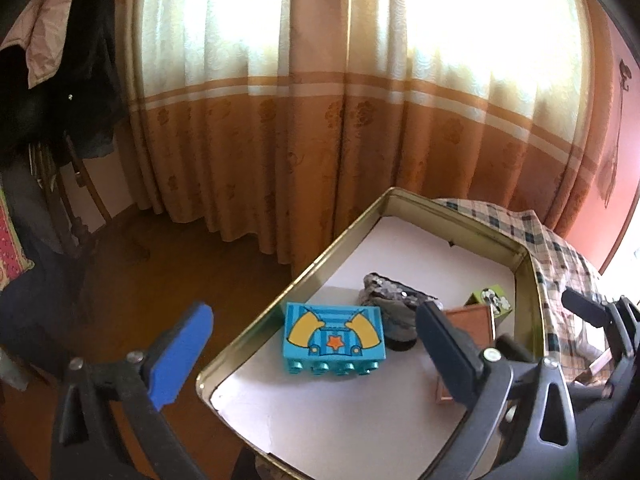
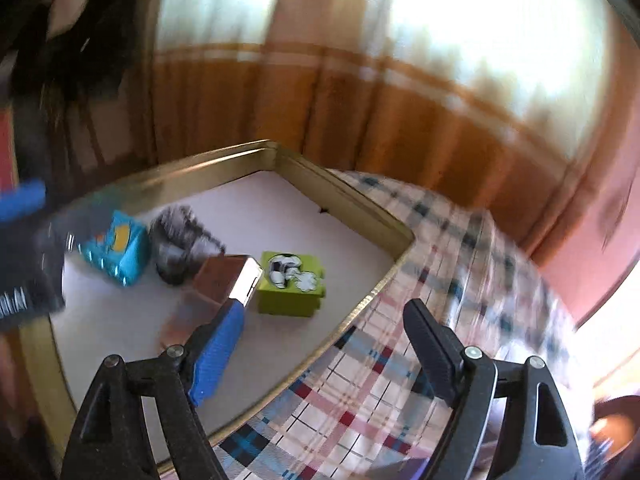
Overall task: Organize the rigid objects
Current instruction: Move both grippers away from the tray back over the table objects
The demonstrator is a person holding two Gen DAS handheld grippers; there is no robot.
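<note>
Bright sunlight comes through the curtain [image 1: 320, 80] at the far side and glows so white that its top washes out. The room below stays dim and brownish. The left view is sharp. The right view is smeared and blurry. Both views bend round at dark edges.

Left tongs [image 1: 316, 344] spread wide and empty, right tongs [image 2: 328, 344] open, gripping nothing, both angled downward

Checked tablecloth [image 2: 400, 364] – gold-rimmed tin tray [image 2: 360, 304] directly on it
</note>
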